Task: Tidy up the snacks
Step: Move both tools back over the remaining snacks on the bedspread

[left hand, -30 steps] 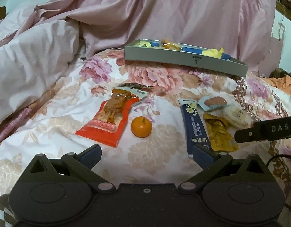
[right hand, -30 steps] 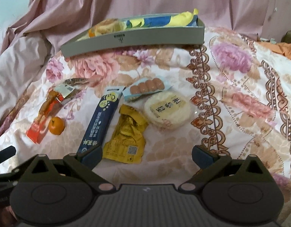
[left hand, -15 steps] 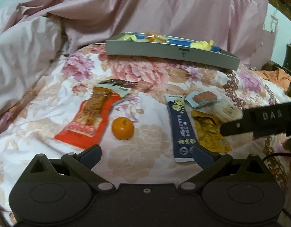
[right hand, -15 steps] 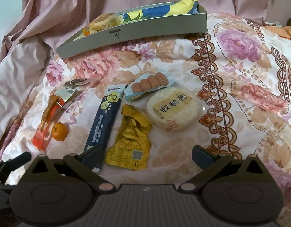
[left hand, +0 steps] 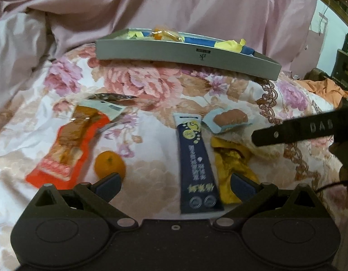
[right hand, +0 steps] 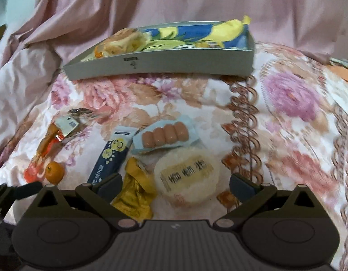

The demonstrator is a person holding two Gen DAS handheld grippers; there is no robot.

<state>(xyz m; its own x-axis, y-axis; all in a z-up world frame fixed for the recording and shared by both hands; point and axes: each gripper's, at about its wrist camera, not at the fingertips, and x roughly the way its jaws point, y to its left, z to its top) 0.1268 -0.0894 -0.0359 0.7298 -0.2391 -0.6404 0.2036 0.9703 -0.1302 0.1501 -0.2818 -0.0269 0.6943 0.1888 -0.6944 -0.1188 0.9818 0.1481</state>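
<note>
Snacks lie loose on the bed (right hand: 287,135), below the grey tray (right hand: 165,64) at twelve o'clock. Right gripper (right hand: 174,181) hovers spread over the round cake (right hand: 187,176); left gripper (left hand: 174,181), also spread, frames the blue packet (left hand: 196,162). Best lower squarely, pinching one snack only.

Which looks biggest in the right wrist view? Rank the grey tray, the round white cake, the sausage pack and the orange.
1. grey tray, though farthest away
2. round white cake
3. sausage pack, close to the cake's size; the cake lies nearer the camera, so unsure
4. orange
</note>
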